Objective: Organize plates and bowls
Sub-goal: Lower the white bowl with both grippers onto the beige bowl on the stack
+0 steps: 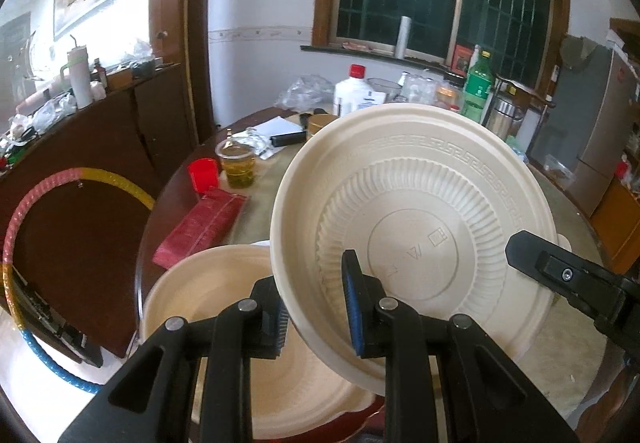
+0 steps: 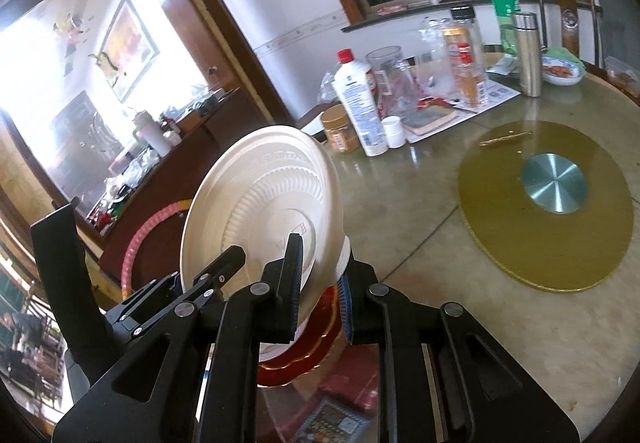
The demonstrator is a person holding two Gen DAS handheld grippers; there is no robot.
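Both the left gripper [image 1: 318, 309] and right gripper [image 2: 318, 285] pinch the tilted cream plate [image 1: 416, 227] by its rim, seemingly above another cream plate [image 1: 224, 283] on the table [image 2: 440, 203].

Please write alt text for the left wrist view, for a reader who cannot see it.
The left gripper pinches the rim of a tilted cream-coloured moulded disposable plate, underside facing the camera, above a second cream plate lying flat on a cluttered round table. The right gripper touches the tilted plate's far edge.
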